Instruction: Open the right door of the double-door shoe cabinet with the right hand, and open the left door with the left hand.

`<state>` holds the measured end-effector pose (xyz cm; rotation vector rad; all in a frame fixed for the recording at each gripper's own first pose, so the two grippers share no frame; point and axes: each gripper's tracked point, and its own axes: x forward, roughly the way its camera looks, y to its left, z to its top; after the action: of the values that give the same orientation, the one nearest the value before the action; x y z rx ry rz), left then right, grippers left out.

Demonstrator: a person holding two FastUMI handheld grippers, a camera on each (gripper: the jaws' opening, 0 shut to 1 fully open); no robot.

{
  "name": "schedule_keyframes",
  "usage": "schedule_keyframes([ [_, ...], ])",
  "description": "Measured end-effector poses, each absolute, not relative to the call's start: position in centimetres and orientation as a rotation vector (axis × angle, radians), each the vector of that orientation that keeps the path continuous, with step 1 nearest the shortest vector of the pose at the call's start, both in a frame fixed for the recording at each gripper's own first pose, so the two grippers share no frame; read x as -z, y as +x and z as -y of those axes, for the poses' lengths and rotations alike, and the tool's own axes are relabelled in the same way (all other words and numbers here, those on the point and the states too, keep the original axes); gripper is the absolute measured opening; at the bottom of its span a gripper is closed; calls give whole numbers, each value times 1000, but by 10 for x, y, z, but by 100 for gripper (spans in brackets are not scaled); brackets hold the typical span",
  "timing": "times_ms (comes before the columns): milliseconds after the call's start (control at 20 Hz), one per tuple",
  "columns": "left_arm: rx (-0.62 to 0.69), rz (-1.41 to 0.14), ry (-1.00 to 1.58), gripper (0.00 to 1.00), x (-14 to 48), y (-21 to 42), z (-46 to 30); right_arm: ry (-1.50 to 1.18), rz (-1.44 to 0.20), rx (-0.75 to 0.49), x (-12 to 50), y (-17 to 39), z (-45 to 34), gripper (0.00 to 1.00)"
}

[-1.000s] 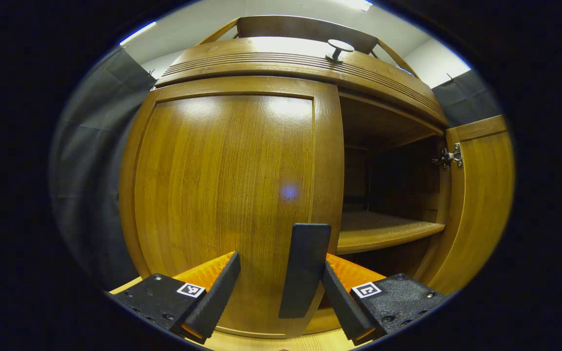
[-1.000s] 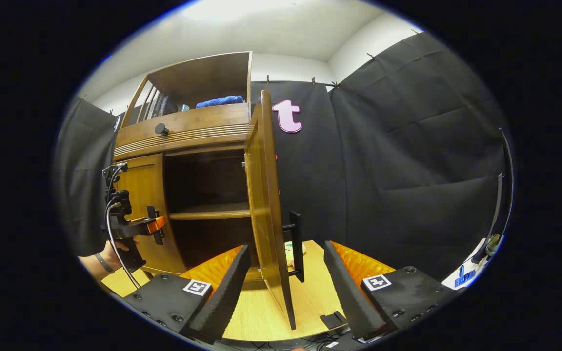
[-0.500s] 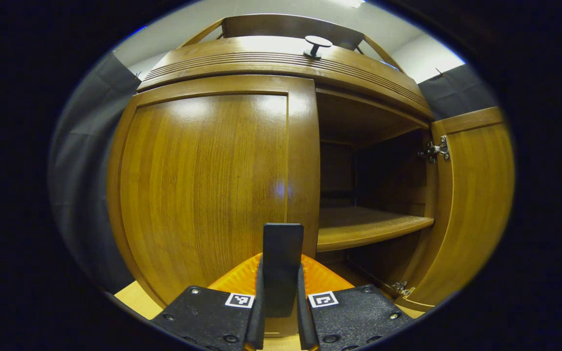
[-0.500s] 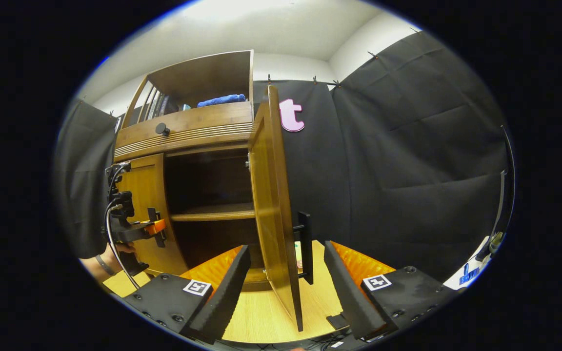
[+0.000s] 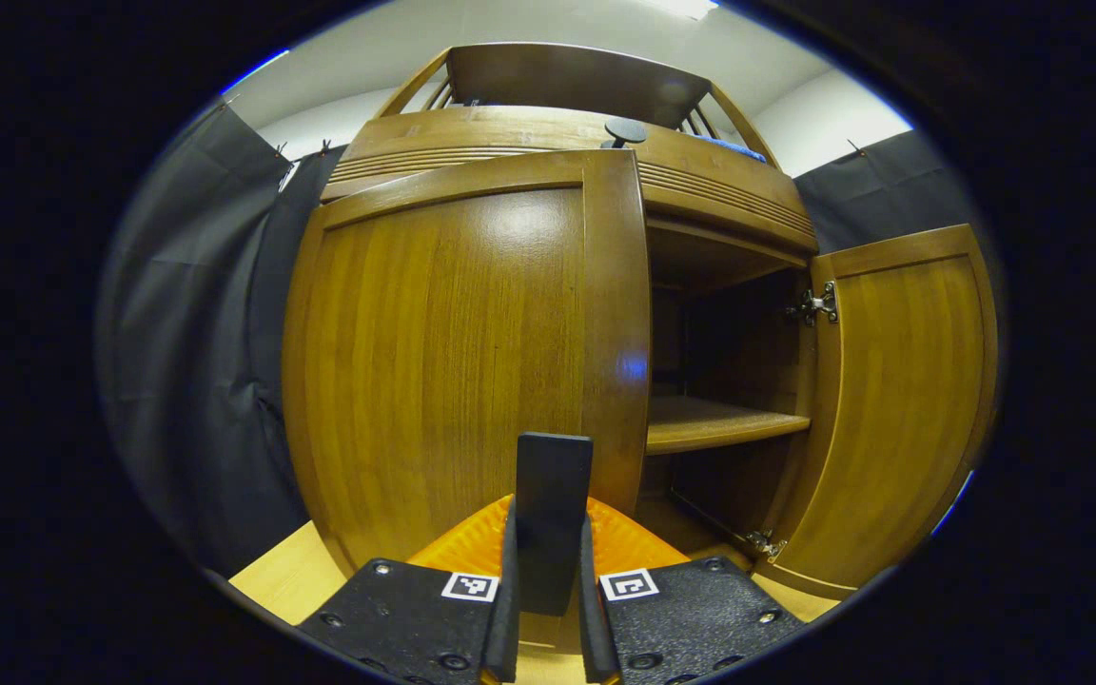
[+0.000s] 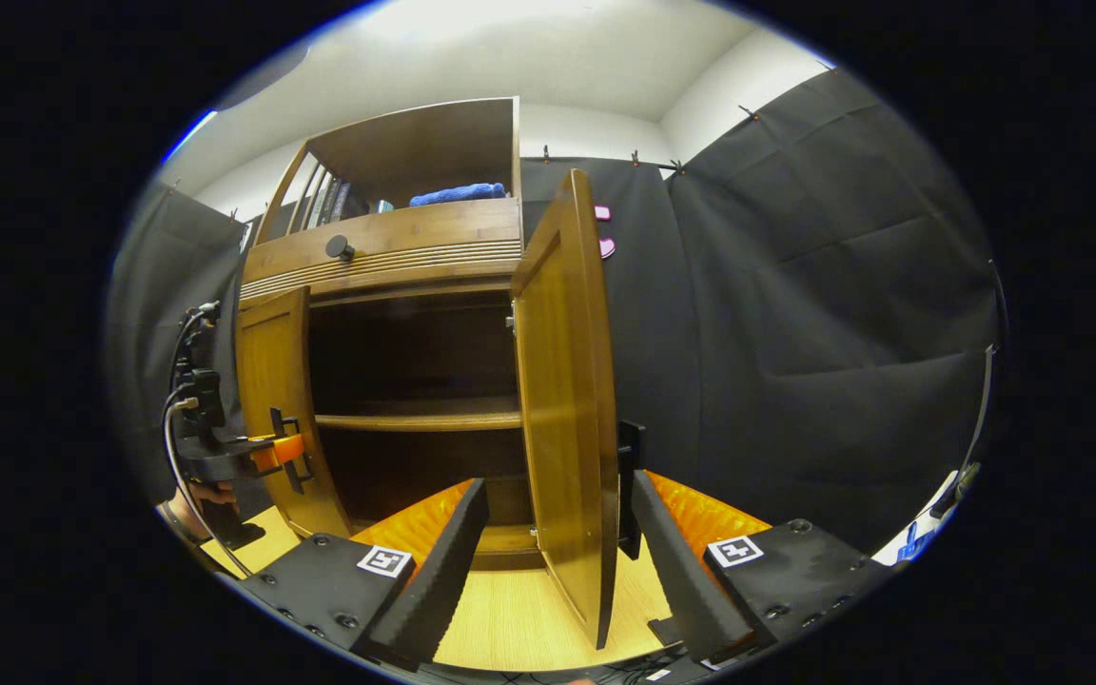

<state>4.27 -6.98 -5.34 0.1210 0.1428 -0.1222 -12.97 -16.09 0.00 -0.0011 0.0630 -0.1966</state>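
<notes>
The wooden shoe cabinet [image 5: 510,143] fills the left gripper view. Its left door [image 5: 453,362] stands slightly ajar. My left gripper [image 5: 548,518] is shut on that door's dark bar handle [image 5: 553,466]. The right door [image 5: 900,400] hangs wide open, showing a shelf [image 5: 719,423]. In the right gripper view the right door [image 6: 567,400] is seen nearly edge-on between the fingers of my open right gripper [image 6: 557,485]. Its handle [image 6: 629,485] is close beside the right finger [image 6: 672,561]. Farther left, the left gripper [image 6: 272,457] holds the left door [image 6: 272,381].
A round knob [image 6: 339,249] sits on the drawer front above the doors. Books and a blue cloth [image 6: 458,195] lie in the top compartment. The cabinet stands on a light wooden floor [image 6: 510,618]. Black cloth walls [image 6: 795,333] enclose the booth. A hand [image 6: 191,499] holds the left gripper.
My left gripper closed on the left door's handle, and the door has swung a little outward. The right door has swung wider, with the right gripper still open around it.
</notes>
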Motion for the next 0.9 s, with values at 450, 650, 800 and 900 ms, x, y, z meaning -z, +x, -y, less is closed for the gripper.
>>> schedule_keyframes([
  [450,28,-99,123,25,43,37,61,-32,-41,80,-5,-117,115,89],
  [650,-33,-86,118,24,44,35,55,-31,-36,20,-4,-102,96,89],
  [800,-82,-72,116,25,42,39,54,-29,-40,-12,-2,-94,88,89],
  [900,-103,-76,100,25,42,35,49,-21,-42,-33,1,-88,82,100],
])
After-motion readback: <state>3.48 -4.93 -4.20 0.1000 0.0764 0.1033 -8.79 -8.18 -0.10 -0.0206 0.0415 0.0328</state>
